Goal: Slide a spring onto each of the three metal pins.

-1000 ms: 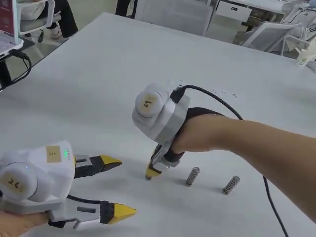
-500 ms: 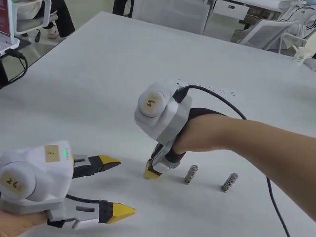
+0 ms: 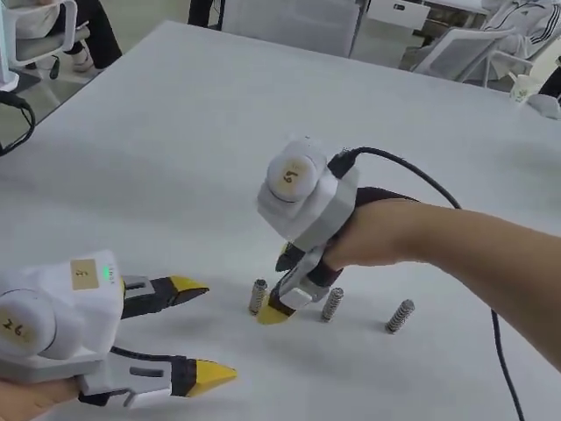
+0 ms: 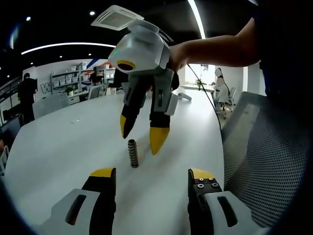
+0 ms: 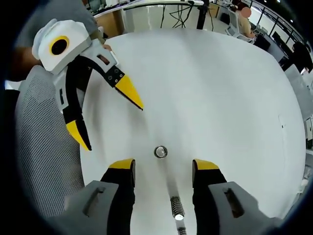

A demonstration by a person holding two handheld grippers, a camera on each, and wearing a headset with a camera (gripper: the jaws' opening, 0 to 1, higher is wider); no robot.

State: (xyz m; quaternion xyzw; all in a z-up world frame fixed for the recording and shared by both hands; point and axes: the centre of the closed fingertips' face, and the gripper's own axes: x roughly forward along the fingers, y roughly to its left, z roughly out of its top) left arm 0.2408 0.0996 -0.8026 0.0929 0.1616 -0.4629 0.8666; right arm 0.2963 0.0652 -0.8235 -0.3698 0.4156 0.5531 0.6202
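Note:
Three springs stand upright in a row on the white table: the left spring [image 3: 257, 296], the middle spring [image 3: 332, 303] and the right spring [image 3: 400, 316]. My right gripper [image 3: 279, 288] hangs open just above and beside the left spring, pointing down. In the right gripper view that spring [image 5: 160, 152] shows end-on as a ring with a shiny centre, just ahead of the open gripper [image 5: 164, 165], and the middle spring [image 5: 176, 208] lies between the jaws. My left gripper [image 3: 202, 331] stands open at the near left, apart from the springs. In the left gripper view the left spring [image 4: 133, 153] stands beyond the left gripper [image 4: 151, 176].
The right gripper's black cable [image 3: 412, 180] trails back over the forearm. Office chairs [image 3: 465, 53] stand past the far table edge. Bare white tabletop [image 3: 175, 140] spreads around the springs.
My right gripper was shut with its tips at the table; it has lifted and opened, and a third spring now stands to the left of the other two. The left gripper stayed put.

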